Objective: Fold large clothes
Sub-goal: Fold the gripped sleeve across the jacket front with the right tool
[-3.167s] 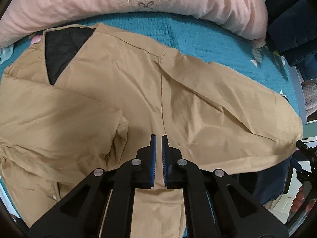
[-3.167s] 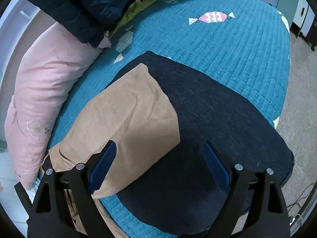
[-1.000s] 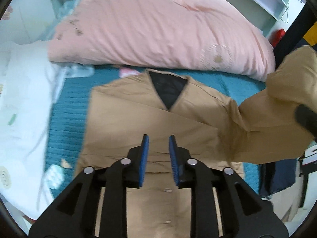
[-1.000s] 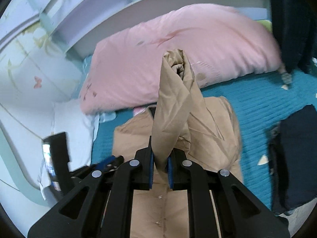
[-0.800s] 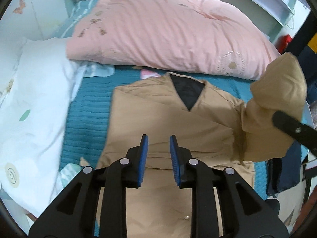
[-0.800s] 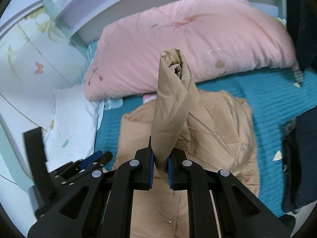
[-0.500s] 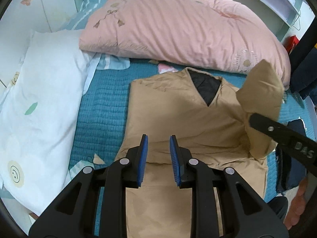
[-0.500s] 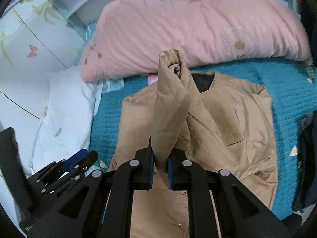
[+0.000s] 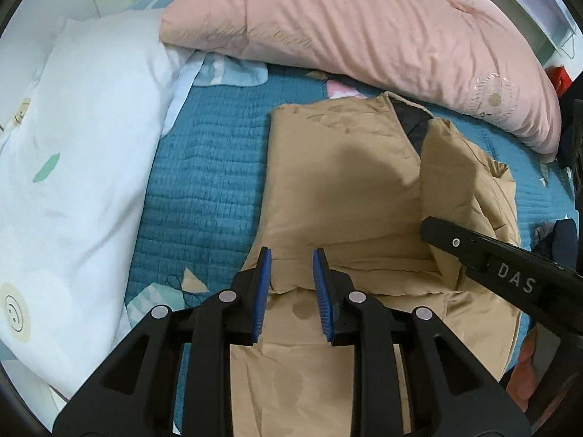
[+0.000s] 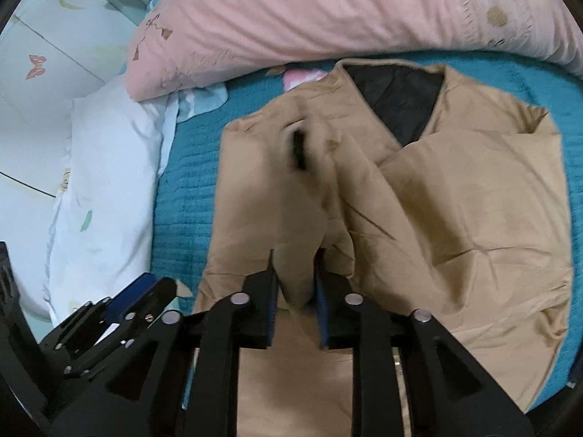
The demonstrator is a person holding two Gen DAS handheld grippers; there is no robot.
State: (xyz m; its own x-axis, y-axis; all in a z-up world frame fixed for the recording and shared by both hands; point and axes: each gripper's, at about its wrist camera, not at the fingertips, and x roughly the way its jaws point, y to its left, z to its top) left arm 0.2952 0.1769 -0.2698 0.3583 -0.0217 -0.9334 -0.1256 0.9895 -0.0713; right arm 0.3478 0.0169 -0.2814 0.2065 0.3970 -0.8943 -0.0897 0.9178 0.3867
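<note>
A tan jacket (image 9: 339, 189) with a dark lining at the neck lies face up on the teal bedspread (image 9: 204, 182). Its left sleeve is folded in across the front. My right gripper (image 10: 294, 255) is low over the chest and its jaws are opening. The right sleeve (image 10: 291, 200), blurred, hangs loosely between the pads and drapes forward over the front. The left wrist view shows that sleeve (image 9: 448, 167) bunched above one of the right gripper's fingers (image 9: 455, 242). My left gripper (image 9: 291, 255) hovers open over the folded sleeve's edge, nothing between its pads.
A pink duvet (image 9: 364, 18) lies along the far side of the bed, and a white pillow (image 9: 73, 145) lies at the left. Dark clothing (image 9: 564, 236) sits at the right edge. Bare bedspread shows between pillow and jacket.
The right gripper came down with the raised sleeve over the jacket's front and its jaws parted. The left gripper sank and shifted, so the jacket now sits further right in its view.
</note>
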